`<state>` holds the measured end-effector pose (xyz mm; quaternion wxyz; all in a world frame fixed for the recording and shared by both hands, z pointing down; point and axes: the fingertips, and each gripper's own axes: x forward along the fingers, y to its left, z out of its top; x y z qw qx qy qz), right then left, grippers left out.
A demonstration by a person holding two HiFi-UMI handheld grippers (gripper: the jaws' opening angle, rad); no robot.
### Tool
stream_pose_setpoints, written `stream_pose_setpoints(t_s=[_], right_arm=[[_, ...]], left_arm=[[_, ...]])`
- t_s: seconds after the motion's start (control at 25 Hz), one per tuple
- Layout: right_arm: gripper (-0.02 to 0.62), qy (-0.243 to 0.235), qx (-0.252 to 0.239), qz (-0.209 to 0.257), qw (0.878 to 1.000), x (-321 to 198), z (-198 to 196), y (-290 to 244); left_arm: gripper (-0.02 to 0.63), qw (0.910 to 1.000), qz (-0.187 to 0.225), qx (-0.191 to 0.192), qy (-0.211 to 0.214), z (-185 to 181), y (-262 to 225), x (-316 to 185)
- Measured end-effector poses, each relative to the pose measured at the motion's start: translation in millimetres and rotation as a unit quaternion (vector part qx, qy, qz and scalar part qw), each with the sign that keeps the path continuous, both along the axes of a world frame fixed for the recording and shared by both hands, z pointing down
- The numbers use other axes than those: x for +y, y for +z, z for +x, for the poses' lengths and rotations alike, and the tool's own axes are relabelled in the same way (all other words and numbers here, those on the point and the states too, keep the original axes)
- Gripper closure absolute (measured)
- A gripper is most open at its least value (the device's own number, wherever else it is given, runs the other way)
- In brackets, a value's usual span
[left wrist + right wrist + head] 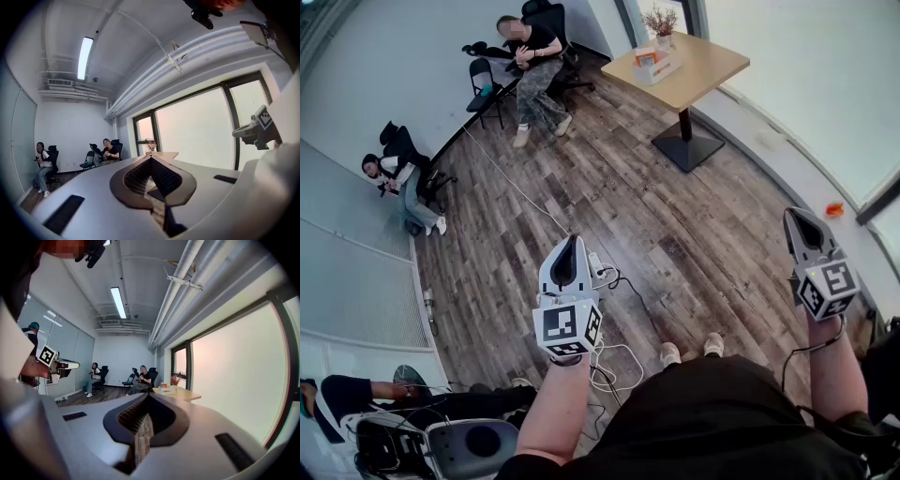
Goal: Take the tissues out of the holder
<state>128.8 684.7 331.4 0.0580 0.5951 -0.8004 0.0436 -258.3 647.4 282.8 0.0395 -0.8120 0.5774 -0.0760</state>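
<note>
Tissue holder: a white box-shaped tissue holder (656, 64) with orange-and-white contents, too small to tell as tissues for certain. It stands at about 1 o'clock, well apart from the person.
Worktop: a light wooden rectangular worktop (709, 67) on a black pedestal foot. The holder sits near its far end, just beside a small potted plant with dry reddish twigs (660, 21).
Left claw: the grey-and-white left claw (570, 246) is held out at 12 o'clock over the floor, its jaws together on nothing.
Right claw: the right claw (795, 221) is raised at 3 o'clock, its jaws together too, with nothing between them.
Floor: grey-brown wooden plank floor (609, 187), with white and black cables (609, 361) lying at the person's feet.
Bystanders: a seated person in dark clothes (532, 66) is at 11 o'clock and another seated person (398, 183) at 10 o'clock, both well clear of the worktop.
Step in hand: by my reading, the approach. Nothing on the worktop is within reach, so the task proper has not begun.
Next move: likely to walk up to the worktop, part one claw and bring it over the holder's open top, with the other free to steady the box.
</note>
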Motion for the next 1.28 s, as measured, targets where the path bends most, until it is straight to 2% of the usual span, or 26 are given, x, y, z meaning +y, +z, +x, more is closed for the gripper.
stream_pose_setpoints(t_s=[0.48, 0.68, 0.88, 1.04, 1.28], right_arm=[[0.591, -0.01, -0.002, -0.003, 1.0, -3.7, 47.1, 18.0], [0.591, 0.003, -0.055, -0.018, 0.998, -20.8, 72.0, 30.2], [0.591, 0.016, -0.044, -0.014, 0.999, -48.0, 85.6, 28.8], [0.591, 0.041, -0.05, -0.017, 0.998, -76.1, 99.6, 25.3], [0.591, 0.054, -0.035, -0.012, 0.998, -134.0, 98.7, 9.9]], left_arm=[[0.601, 0.9996, 0.0, -0.022, -0.017, 36.7, 2.8, 1.7], [0.601, 0.9989, -0.022, -0.014, -0.039, 38.2, 21.4, -11.0], [0.601, 0.9995, -0.011, -0.021, -0.018, 55.0, 21.1, -57.1], [0.601, 1.0, -0.003, -0.006, -0.004, 66.4, 17.0, -109.9], [0.601, 0.9996, 0.007, -0.002, 0.027, 76.8, 8.2, -194.6]])
